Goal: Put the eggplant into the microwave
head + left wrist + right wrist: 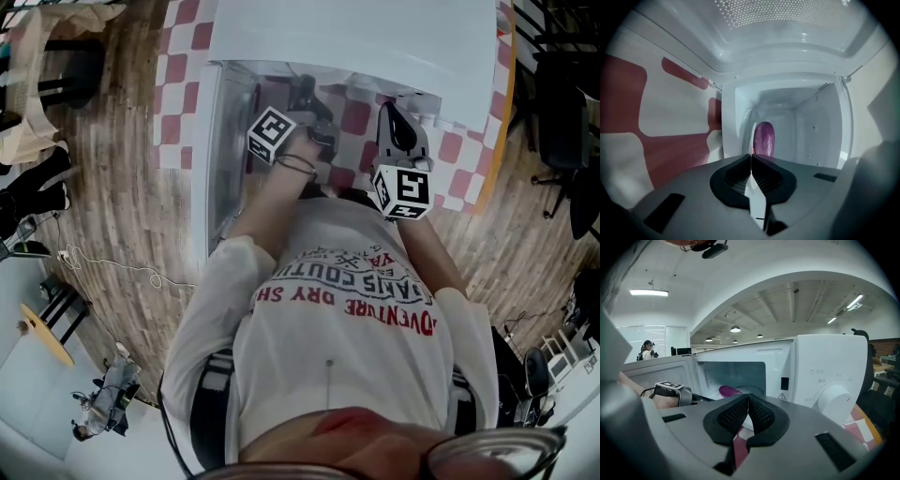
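While the eggplant (764,138) lies inside the microwave (825,366), frame centre, its open door (661,369) could be struck by the left gripper (751,158) or right gripper (748,398), whose jaws are closed on nothing.

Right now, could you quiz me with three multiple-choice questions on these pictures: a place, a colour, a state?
1. Where is the eggplant? A on the floor; B inside the microwave; C in a gripper.
2. What colour is it? A green; B white; C purple.
3. The microwave door is: A open; B shut; C missing.
Answers: B, it lies inside, beyond the left gripper's shut, empty jaws. C, purple skin shows in both gripper views. A, the door stands swung aside, leaving the inside exposed.
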Demonstrator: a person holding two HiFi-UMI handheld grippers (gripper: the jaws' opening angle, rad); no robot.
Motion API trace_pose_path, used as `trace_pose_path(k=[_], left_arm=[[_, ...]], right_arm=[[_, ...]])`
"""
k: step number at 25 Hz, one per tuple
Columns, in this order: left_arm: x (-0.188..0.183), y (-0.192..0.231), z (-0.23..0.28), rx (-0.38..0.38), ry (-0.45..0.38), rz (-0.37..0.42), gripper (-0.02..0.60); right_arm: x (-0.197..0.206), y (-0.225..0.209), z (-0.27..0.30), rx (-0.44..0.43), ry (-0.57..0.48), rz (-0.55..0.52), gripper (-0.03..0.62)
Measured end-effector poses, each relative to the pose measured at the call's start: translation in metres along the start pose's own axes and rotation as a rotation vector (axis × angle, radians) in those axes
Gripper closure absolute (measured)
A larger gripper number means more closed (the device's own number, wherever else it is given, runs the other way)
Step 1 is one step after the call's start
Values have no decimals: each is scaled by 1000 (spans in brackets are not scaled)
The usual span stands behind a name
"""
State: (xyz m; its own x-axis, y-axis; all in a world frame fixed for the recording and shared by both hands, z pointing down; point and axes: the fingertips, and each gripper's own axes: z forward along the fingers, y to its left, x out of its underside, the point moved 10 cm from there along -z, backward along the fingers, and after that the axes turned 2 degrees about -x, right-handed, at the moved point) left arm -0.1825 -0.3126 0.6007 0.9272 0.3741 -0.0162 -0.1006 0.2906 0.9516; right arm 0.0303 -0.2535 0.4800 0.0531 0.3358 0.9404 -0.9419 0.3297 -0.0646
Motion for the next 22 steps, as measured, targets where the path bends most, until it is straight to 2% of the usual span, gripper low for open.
trace_pose_path(k=[12,15,19,22], left_arm=[[-6,-3,6,-28,16,59,552],[-7,-5,6,3,32,64,552],[-9,-17,6,79,25,83,387],[-8,-21,1,88,37,82,308]], right_arm=[[-4,2,2,-2,14,-5,569],[-4,4,1,-10,12,-8,569],[-5,7,-1,-21,9,-10,569],[-6,9,-5,-26,6,-12,569]])
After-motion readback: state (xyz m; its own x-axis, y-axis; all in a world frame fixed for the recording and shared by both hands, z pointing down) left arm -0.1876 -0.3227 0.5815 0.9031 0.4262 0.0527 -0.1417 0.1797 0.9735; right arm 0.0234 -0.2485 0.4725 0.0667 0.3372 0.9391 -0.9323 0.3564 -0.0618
